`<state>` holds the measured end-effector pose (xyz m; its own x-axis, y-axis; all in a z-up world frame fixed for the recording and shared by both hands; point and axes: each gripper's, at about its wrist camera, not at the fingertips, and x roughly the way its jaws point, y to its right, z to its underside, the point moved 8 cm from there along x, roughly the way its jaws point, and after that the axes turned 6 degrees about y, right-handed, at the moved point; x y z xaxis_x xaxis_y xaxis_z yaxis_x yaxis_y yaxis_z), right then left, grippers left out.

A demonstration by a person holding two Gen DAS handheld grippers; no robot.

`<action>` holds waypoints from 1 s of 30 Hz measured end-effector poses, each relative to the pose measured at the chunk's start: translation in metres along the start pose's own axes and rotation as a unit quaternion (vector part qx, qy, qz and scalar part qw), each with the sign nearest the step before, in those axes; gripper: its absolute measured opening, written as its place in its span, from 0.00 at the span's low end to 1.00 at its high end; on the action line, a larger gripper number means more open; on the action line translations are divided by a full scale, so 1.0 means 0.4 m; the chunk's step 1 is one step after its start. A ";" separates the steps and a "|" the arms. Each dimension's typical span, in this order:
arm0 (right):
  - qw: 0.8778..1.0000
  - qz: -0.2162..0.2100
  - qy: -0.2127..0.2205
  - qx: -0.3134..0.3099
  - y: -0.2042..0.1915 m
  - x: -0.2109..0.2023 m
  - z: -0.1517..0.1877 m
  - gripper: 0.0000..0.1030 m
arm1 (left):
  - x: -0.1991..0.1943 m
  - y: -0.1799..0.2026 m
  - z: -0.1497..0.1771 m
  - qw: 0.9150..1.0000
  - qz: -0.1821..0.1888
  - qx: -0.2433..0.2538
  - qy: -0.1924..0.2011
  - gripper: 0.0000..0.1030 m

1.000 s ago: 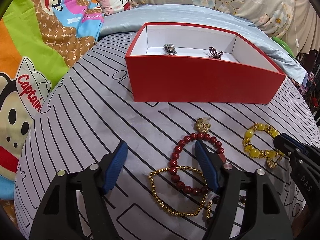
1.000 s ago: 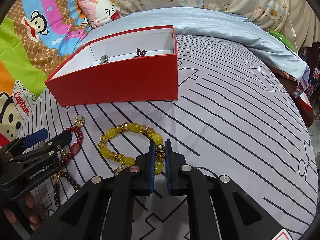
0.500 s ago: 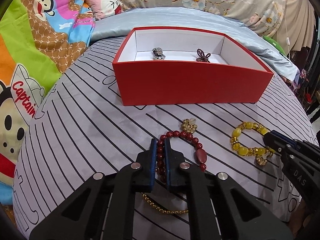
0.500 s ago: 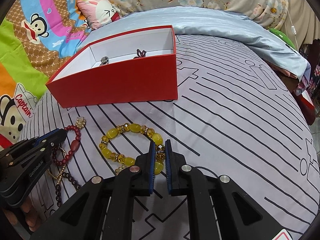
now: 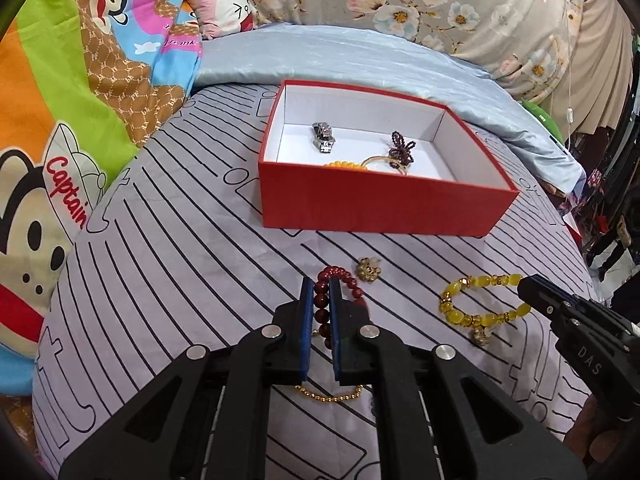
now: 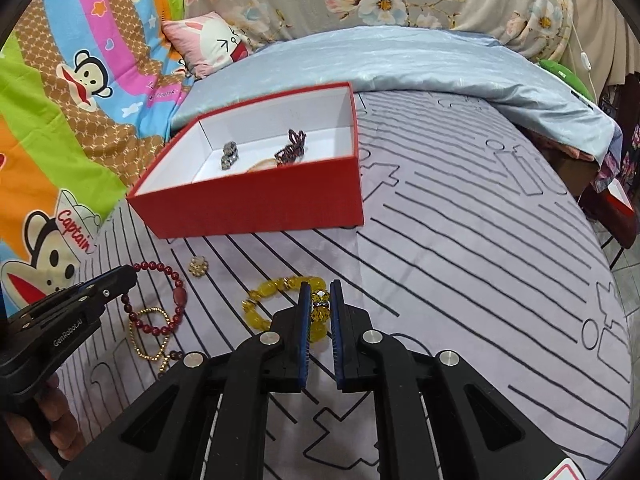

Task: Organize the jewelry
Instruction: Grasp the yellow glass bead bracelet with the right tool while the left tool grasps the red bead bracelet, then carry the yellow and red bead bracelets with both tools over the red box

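My left gripper is shut on the dark red bead bracelet, which also shows in the right wrist view. My right gripper is shut on the yellow bead bracelet, which lies at the right in the left wrist view. A thin gold bead chain lies under the red bracelet. A small gold flower charm lies on the sheet in front of the red box. The box holds a silver piece, a purple beaded piece and an orange and gold bracelet.
Everything rests on a grey striped bedsheet. A light blue quilt lies behind the box, with a pink pillow and a cartoon blanket to the left. The bed's edge drops off at the right.
My left gripper went from open to shut on the red bracelet and now lifts it up. My right gripper stays shut on the yellow bracelet and has risen slightly.
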<state>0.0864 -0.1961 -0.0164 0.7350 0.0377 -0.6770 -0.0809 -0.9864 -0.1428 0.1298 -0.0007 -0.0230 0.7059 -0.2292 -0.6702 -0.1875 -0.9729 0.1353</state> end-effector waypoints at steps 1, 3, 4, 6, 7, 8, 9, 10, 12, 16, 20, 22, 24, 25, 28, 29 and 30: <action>1.000 -0.001 0.003 -0.001 0.000 -0.008 -0.008 0.08 | -0.008 0.002 -0.007 1.000 0.000 0.002 0.003 0.07; 1.000 -0.003 0.012 -0.003 -0.003 -0.027 -0.026 0.08 | -0.025 0.009 -0.017 1.000 0.003 0.002 0.008 0.07; 1.000 -0.003 0.017 -0.004 -0.005 -0.038 -0.036 0.08 | -0.030 0.009 -0.022 1.000 0.003 0.002 0.009 0.07; 1.000 -0.003 0.027 -0.008 -0.007 -0.057 -0.054 0.08 | -0.040 0.013 -0.034 1.000 0.004 0.002 0.012 0.07; 0.999 -0.003 0.030 -0.009 -0.008 -0.063 -0.061 0.08 | -0.045 0.013 -0.043 1.000 0.005 0.001 0.014 0.07; 0.999 -0.003 0.035 -0.011 -0.009 -0.073 -0.071 0.08 | -0.051 0.016 -0.049 1.000 0.006 0.002 0.017 0.07; 0.999 -0.003 0.038 -0.012 -0.011 -0.078 -0.078 0.08 | -0.055 0.018 -0.055 1.000 0.007 0.003 0.019 0.07; 0.999 -0.002 0.041 -0.013 -0.011 -0.084 -0.085 0.08 | -0.061 0.020 -0.063 1.000 0.008 0.003 0.023 0.07; 0.999 -0.002 0.048 -0.015 -0.015 -0.095 -0.102 0.08 | -0.071 0.026 -0.077 1.000 0.012 0.002 0.027 0.07; 0.998 -0.005 0.057 -0.012 -0.013 -0.113 -0.121 0.08 | -0.093 0.036 -0.105 0.999 0.024 -0.001 0.037 0.07; 0.998 -0.006 0.061 -0.017 -0.019 -0.128 -0.130 0.08 | -0.114 0.052 -0.133 0.998 0.039 -0.003 0.044 0.07; 0.998 -0.006 0.063 -0.019 -0.023 -0.134 -0.134 0.08 | -0.124 0.055 -0.149 0.998 0.048 -0.005 0.047 0.07; 0.998 -0.007 0.065 -0.020 -0.025 -0.137 -0.138 0.08 | -0.133 0.055 -0.161 0.997 0.055 -0.007 0.049 0.07; 0.998 -0.007 0.066 -0.021 -0.025 -0.140 -0.140 0.08 | -0.137 0.055 -0.168 0.997 0.060 -0.009 0.048 0.07; 0.997 -0.009 0.071 -0.020 -0.026 -0.146 -0.147 0.08 | -0.147 0.052 -0.186 0.997 0.064 -0.009 0.050 0.07; 0.997 -0.010 0.071 -0.021 -0.026 -0.147 -0.150 0.08 | -0.150 0.052 -0.191 0.997 0.063 -0.008 0.052 0.07; 0.997 -0.010 0.072 -0.021 -0.027 -0.147 -0.153 0.08 | -0.153 0.051 -0.195 0.997 0.061 -0.006 0.054 0.07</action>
<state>0.0853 -0.1973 0.0690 0.8256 0.0380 -0.5630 -0.0384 -0.9916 -0.1232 0.1362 -0.0091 0.0777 0.7481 -0.3476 -0.5652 -0.2693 -0.9376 0.2202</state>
